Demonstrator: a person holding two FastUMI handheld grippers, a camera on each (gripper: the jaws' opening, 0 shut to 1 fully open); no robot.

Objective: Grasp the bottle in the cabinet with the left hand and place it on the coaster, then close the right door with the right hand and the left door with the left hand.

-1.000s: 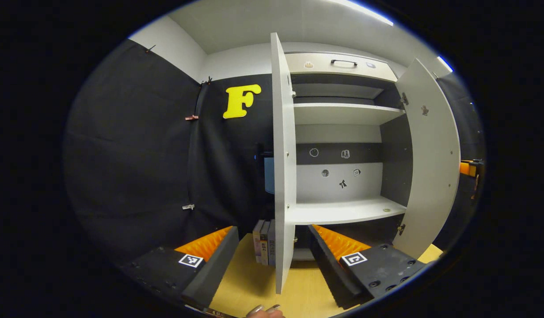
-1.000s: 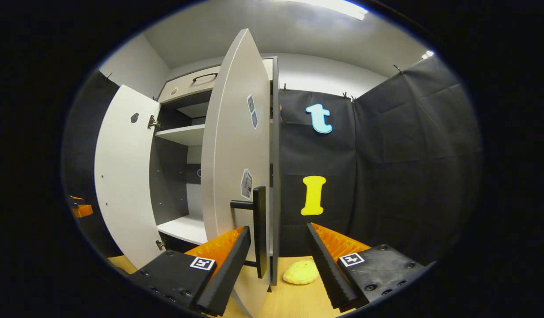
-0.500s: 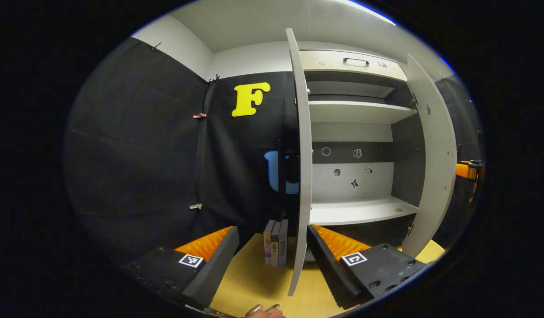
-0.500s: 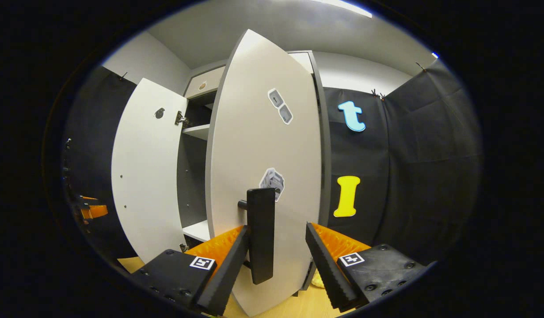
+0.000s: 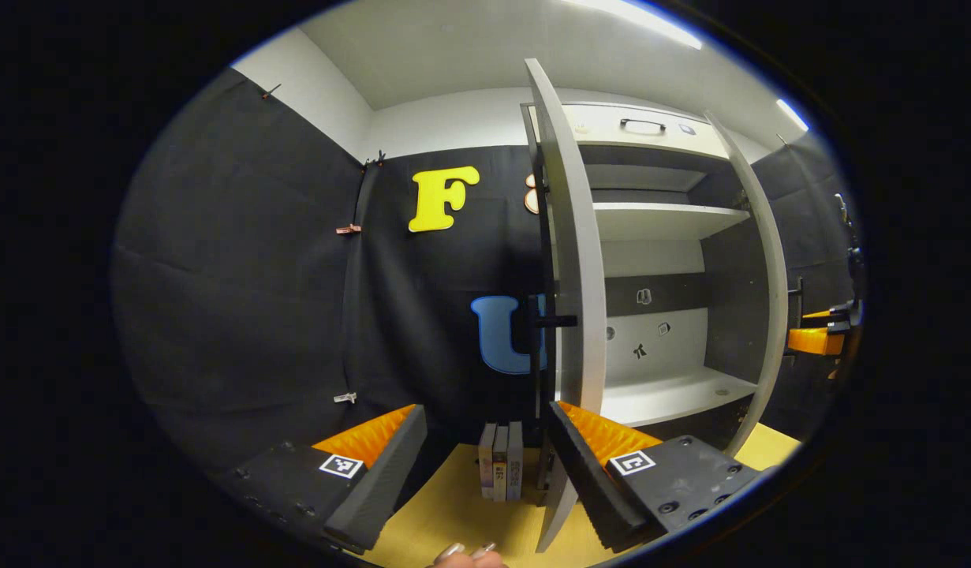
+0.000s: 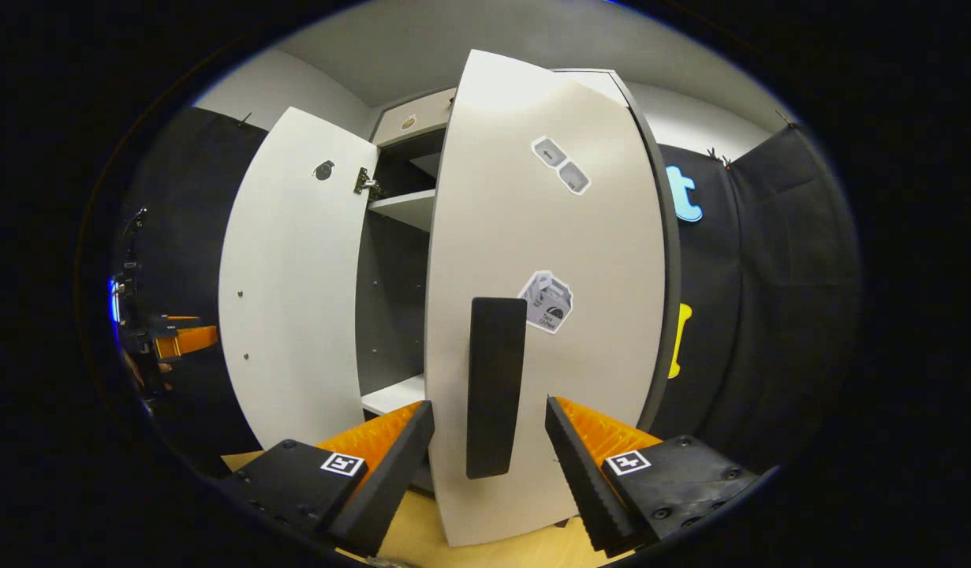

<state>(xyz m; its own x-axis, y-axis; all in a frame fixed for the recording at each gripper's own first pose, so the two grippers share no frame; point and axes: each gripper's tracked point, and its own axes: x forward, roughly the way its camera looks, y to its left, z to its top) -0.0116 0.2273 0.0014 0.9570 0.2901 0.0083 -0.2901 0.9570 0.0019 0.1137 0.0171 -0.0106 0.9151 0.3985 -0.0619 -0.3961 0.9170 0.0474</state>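
Note:
The white cabinet (image 5: 651, 221) stands with both doors partly open. Seen nearly edge-on, the left door (image 5: 572, 260) rises just above my left gripper (image 5: 485, 473), which is open and holds nothing. That door's black handle (image 5: 550, 321) sticks out on its outer side. In the right gripper view, the right door (image 6: 556, 237) faces me close up. Its black handle (image 6: 494, 386) stands between the wide-apart fingers of my open right gripper (image 6: 489, 465); neither finger presses on it. The left door (image 6: 296, 268) hangs open farther left.
Several books (image 5: 501, 472) stand on the wooden tabletop (image 5: 453, 517) beside the left door's foot. The other gripper (image 5: 816, 339) shows past the right door (image 5: 765, 276). The left gripper (image 6: 177, 339) appears far left in the right gripper view. Cabinet shelves (image 5: 659, 394) lie bare.
The right door has swung well toward shut, with my right gripper following its handle. My left gripper has shifted round toward the left door's outer side.

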